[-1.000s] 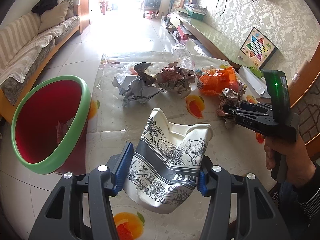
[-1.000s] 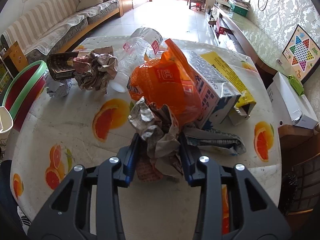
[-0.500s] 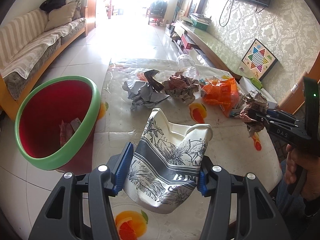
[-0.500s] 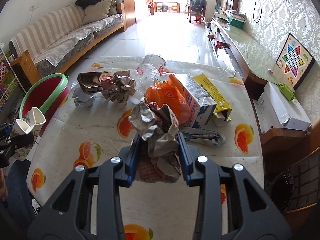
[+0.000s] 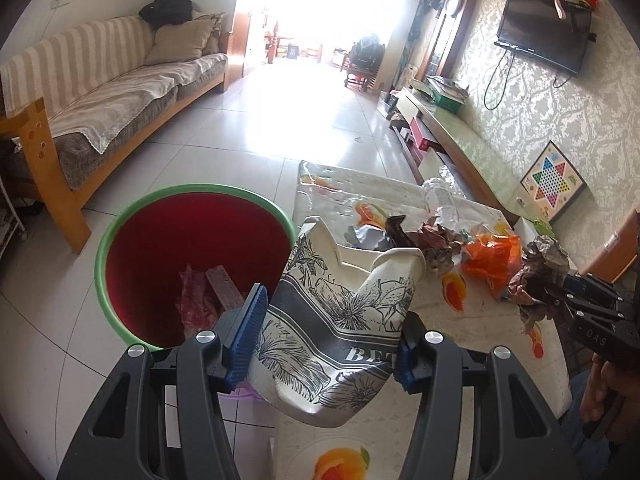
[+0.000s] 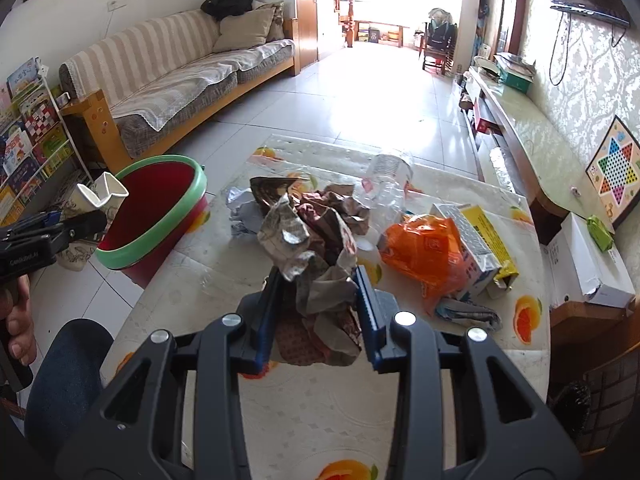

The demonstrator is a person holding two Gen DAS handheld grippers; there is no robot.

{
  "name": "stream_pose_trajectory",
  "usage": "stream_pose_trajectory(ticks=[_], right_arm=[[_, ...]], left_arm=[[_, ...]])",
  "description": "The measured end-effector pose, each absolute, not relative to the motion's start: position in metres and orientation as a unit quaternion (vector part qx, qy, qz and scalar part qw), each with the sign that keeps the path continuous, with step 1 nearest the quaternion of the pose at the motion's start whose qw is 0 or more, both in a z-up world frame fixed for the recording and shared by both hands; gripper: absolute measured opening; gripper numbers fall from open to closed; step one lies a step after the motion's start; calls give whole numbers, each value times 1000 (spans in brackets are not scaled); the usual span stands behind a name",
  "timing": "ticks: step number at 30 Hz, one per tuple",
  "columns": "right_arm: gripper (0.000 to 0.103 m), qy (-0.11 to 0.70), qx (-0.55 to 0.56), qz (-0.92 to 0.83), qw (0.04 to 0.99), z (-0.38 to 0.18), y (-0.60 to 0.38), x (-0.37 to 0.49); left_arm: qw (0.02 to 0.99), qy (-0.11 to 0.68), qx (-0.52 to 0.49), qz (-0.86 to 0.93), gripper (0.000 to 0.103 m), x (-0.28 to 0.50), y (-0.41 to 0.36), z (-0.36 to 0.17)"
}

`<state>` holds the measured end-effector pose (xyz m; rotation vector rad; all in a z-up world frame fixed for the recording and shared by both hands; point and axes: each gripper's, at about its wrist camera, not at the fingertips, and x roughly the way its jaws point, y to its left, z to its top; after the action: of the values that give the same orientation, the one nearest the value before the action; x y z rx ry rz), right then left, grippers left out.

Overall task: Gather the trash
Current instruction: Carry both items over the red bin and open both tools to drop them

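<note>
Cup (image 5: 340,320), crushed, mouth up, pinched in left gripper (image 5: 326,336); right gripper (image 6: 318,304) clamps paper wad (image 6: 312,256).

Crushed paper cup (image 5: 336,316) between jaws, beside red bin (image 5: 192,256).

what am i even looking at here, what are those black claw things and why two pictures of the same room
A person holds a hand-operated two-finger clamp in each hand; each clamp has its own camera looking along its fingers, which gives the two pictures. The left gripper is shut on a crushed paper cup near a red bin with a green rim. The right gripper is shut on a wad of crumpled paper above the table. On the table lie an orange bag, a carton, a clear bottle and more crumpled paper.
</note>
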<state>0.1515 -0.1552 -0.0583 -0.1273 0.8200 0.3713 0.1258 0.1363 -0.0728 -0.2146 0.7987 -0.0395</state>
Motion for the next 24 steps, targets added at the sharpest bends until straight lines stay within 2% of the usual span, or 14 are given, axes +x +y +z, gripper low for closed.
stream_pose_trajectory(ticks=[16,17,19,22,24], right_arm=[[35,389,-96,242,883,-49,-61,158],[35,388,-97,245,883,-48,-58,158],[35,386,-98,248,883,-47,-51,160],[35,386,-98,253,882,-46,-42,162],[35,385,-99,255,881,-45,-38,164]], left_arm=[[909,393,-127,58,54,173,241,-83],[907,397,-129,60,56,174,243,-86],[905,399,-134,60,74,176,247,-89],[905,399,-134,60,80,176,248,-92],[905,398,-136,60,81,174,249,-93]])
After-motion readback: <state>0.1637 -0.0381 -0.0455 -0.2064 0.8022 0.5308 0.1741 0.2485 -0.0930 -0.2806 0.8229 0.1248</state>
